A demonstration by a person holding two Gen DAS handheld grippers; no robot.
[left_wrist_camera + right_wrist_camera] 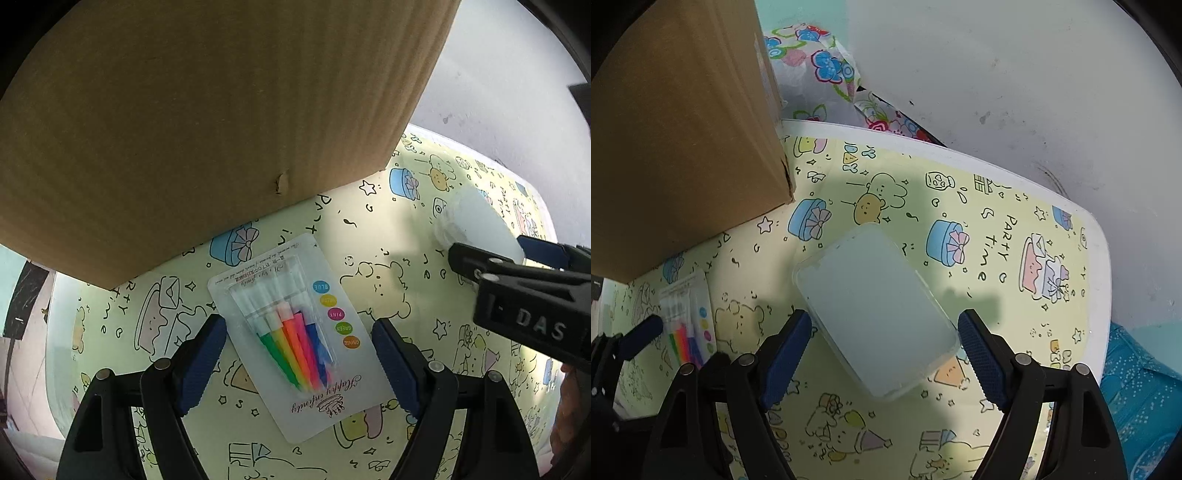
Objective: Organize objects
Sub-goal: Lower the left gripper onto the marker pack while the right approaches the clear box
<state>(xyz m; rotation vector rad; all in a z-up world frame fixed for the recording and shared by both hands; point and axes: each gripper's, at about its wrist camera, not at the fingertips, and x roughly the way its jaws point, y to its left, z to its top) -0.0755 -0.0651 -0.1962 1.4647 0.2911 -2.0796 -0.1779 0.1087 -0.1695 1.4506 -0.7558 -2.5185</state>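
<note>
A clear packet of coloured candles point(295, 332) lies flat on the patterned table; it also shows at the left of the right wrist view point(689, 321). My left gripper point(299, 363) is open, its jaws standing on either side of the packet just above it. A pale blue translucent plastic box point(875, 310) lies on the table, also seen at the right of the left wrist view point(480, 225). My right gripper point(884, 360) is open, its jaws on either side of the box's near end. Neither gripper holds anything.
A large cardboard box point(207, 122) stands on the table behind the packet, also at the left in the right wrist view point(679, 140). A flowered plastic bag point(827, 74) lies beyond the table's white far edge point(923, 142). A blue dotted cloth point(1141, 391) sits off the right edge.
</note>
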